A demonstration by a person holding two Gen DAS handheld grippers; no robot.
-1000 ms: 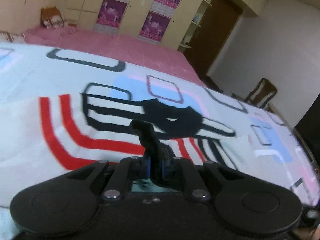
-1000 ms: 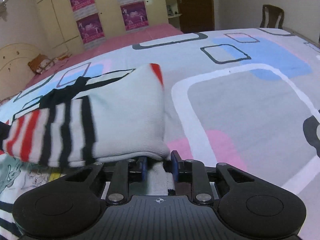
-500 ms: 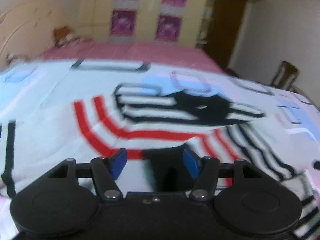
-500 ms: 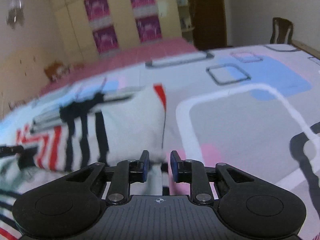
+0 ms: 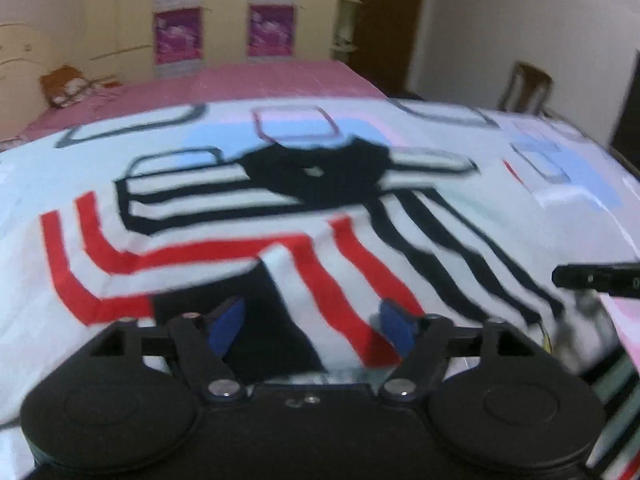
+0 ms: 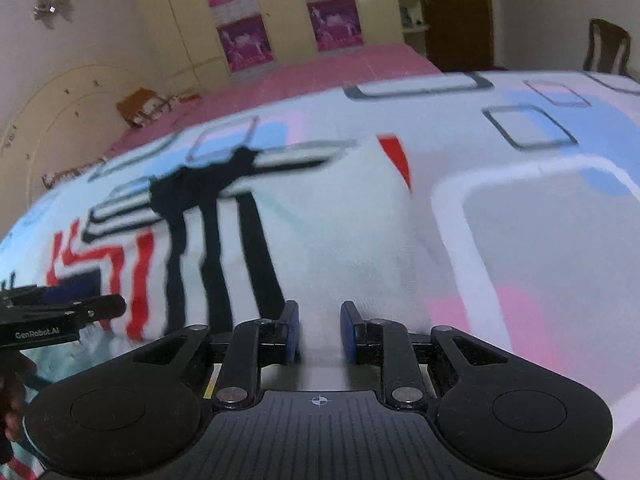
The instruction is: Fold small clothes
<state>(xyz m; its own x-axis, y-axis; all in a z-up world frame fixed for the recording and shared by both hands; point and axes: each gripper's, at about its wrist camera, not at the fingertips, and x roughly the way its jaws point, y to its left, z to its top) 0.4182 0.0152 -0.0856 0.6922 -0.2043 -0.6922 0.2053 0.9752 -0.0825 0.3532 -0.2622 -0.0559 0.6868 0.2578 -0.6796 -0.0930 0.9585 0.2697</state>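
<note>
A small white garment with red and black stripes and a black collar [image 5: 312,172] lies folded on the patterned bedsheet [image 5: 580,208]. My left gripper [image 5: 314,326] is open just above its near edge, with striped cloth between the blue pads but not pinched. The garment also shows in the right wrist view [image 6: 340,232]. My right gripper [image 6: 319,332] is open at the garment's near white edge, holding nothing. The left gripper's tip shows in the right wrist view [image 6: 60,312], and the right gripper's tip in the left wrist view [image 5: 596,276].
A pink bedspread [image 6: 320,72] and a stuffed toy [image 5: 64,84] lie beyond the sheet. Wardrobe doors with purple posters [image 6: 240,36] stand behind. A wooden chair [image 6: 608,48] and a dark door [image 6: 456,8] are at the far right. More clothing [image 5: 580,332] lies to the left gripper's right.
Both grippers have opened and let go of the garment, which now lies flat. The left let go first, then the right. Both have drawn back slightly.
</note>
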